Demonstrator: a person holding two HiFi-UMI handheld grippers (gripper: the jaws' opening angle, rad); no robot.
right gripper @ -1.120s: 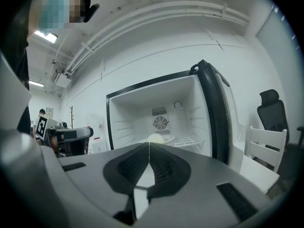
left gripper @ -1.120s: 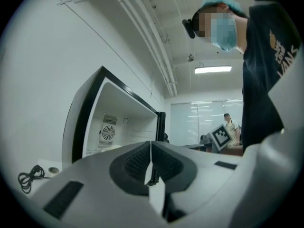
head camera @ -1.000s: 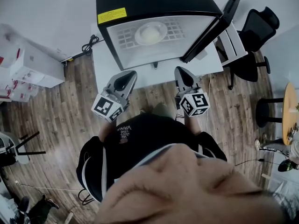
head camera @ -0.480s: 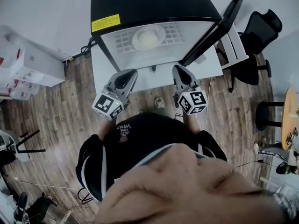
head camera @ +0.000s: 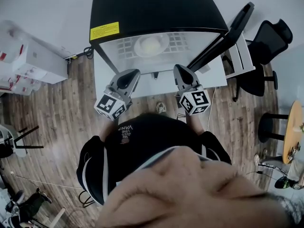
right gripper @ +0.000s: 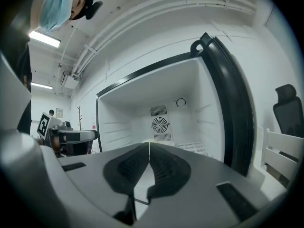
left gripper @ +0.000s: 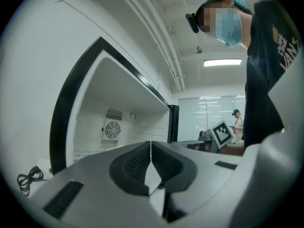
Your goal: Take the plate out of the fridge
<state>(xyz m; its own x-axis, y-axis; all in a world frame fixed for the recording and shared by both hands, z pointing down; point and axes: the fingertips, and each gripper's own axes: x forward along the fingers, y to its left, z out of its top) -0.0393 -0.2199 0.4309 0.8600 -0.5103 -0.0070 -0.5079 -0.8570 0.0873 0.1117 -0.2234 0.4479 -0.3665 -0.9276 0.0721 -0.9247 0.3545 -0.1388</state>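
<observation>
Moved: fridge (head camera: 156, 8) looms nearer; I've brought both grippers closer.
Left gripper (head camera: 125, 81): clenched, empty.
Right gripper (head camera: 182, 76): clenched, empty.
Plate (head camera: 151, 45): on the shelf (head camera: 176, 36) inside, untouched.
Risk: closed jaws may shove it back unless I open them.

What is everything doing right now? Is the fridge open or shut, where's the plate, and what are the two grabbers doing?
Fridge: open.
Door: swung wide to the right.
Plate: inside the fridge, lying on the wire shelf.
Left gripper: shut, empty, in front of the fridge.
Right gripper: shut, empty, in front of the fridge.
</observation>
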